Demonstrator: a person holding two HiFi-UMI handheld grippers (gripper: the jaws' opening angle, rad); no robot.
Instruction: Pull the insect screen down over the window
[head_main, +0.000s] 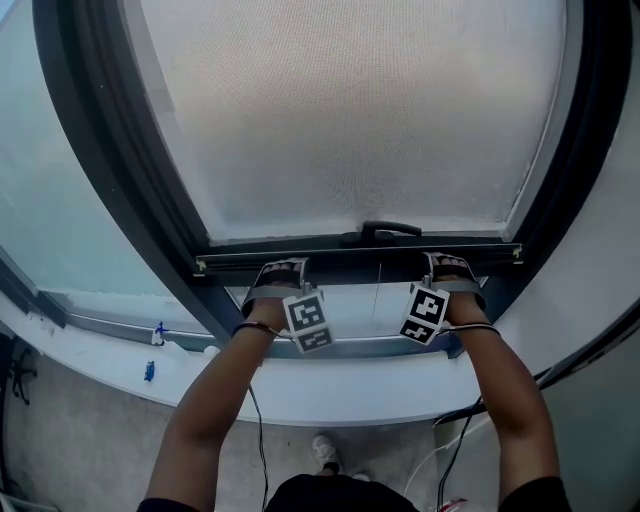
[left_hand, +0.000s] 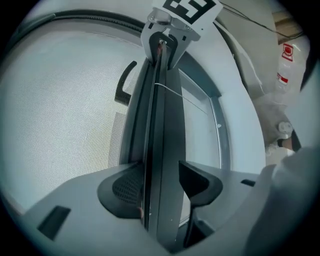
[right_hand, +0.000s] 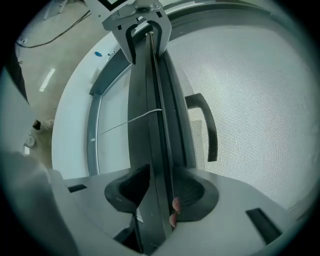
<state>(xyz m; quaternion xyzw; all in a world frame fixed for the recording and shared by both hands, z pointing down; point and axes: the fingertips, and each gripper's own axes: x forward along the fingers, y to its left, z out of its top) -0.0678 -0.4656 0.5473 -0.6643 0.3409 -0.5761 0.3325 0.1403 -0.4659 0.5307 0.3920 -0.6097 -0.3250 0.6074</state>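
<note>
The insect screen (head_main: 350, 110) is a pale mesh across the window, ending in a dark bottom bar (head_main: 360, 255) with a black handle (head_main: 388, 231) at its middle. My left gripper (head_main: 283, 272) clamps that bar left of the handle. My right gripper (head_main: 448, 265) clamps it to the right. In the left gripper view the bar (left_hand: 162, 125) runs between the jaws of the left gripper (left_hand: 160, 185), both pads against it. In the right gripper view the right gripper (right_hand: 160, 187) likewise presses on the bar (right_hand: 150, 125). A thin white cord (right_hand: 130, 120) hangs from the bar.
A dark window frame (head_main: 100, 150) surrounds the screen. Below runs a white sill (head_main: 300, 390) with small blue items (head_main: 149, 371) at its left. Cables (head_main: 460, 440) trail on the floor at the right, and a shoe (head_main: 325, 452) shows beneath the sill.
</note>
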